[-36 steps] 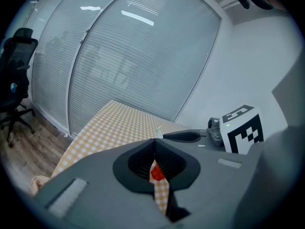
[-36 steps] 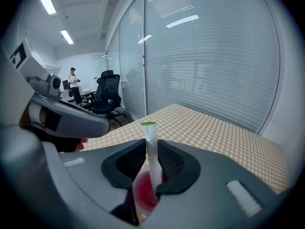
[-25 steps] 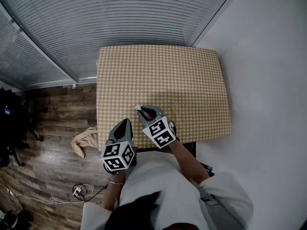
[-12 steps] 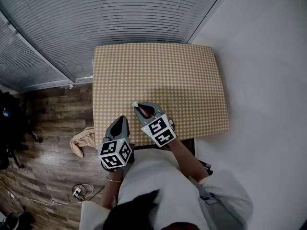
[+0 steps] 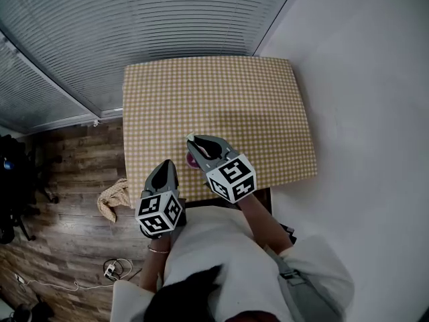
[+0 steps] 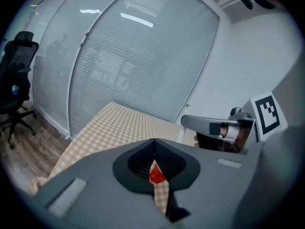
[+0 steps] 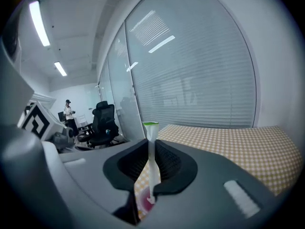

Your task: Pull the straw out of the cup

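Note:
A white straw (image 7: 151, 161) with a green top stands upright between the jaws of my right gripper (image 7: 151, 144), which is shut on it. Its lower end hangs over a pink cup (image 7: 143, 205) seen through the jaw gap; I cannot tell if the end is still inside. From the head view, the right gripper (image 5: 194, 140) hovers above the pink cup (image 5: 192, 161) near the front edge of the yellow checked table (image 5: 221, 99). My left gripper (image 5: 166, 165) stays at the table's front left corner, apart from the cup, jaw tips together (image 6: 155, 142). A small red patch shows through its gap.
A crumpled cloth (image 5: 114, 196) and a cable (image 5: 110, 268) lie on the wooden floor left of the table. Blinds run behind the table and a white wall stands on the right. An office chair (image 6: 14, 80) is off to the left.
My right gripper has risen with the straw and rolled a little; the pink cup now shows beside and below it. The left gripper has stayed put.

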Demonstrator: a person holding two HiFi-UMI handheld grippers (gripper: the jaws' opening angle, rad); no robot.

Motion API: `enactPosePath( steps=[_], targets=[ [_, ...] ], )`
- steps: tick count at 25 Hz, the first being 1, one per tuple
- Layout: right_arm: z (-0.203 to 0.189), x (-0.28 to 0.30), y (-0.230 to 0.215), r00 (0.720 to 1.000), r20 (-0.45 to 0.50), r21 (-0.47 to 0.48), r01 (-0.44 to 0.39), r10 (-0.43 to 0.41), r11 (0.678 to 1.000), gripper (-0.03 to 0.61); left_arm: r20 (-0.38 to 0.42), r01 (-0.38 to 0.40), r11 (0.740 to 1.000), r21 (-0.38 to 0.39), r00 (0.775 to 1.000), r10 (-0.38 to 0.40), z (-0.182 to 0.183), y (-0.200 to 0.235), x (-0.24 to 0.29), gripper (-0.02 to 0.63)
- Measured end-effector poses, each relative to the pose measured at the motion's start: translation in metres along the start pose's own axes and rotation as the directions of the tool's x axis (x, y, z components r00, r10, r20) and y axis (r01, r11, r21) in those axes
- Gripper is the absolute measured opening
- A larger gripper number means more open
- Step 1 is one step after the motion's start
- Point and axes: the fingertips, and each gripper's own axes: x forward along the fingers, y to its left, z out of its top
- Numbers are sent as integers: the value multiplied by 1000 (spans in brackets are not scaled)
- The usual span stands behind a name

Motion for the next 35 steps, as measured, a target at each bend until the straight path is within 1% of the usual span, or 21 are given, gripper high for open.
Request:
enactPosePath(
  steps=[6,10,15,21,25,35],
  targets=[
    [23,-21,-8,997,75,87,4,-11,996,49,-2,24,1000,13,1000,-24,1,-9,3,18],
    [23,-37,-17,996,76,60,50,-55,997,49,-9,46,998,32,999,-46,-2,-20,7,18],
    [14,-56,-33,992,81,105,90,-99,990,49,-22,66,997,26,998,-66,-10,-28,10,18],
    [6,-71,-55,985,68,145,145,-156,979,49,-36,77,996,47,997,-75,-10,-34,14,18],
    [-5,-78,-67,981,30,157,185,-192,970,48,-38,70,997,38,997,-69,-11,-34,16,18],
    [-31,-84,-83,973,-35,195,231,-228,953,48,-39,66,997,37,997,-65,-11,-36,21,18]
  ],
)
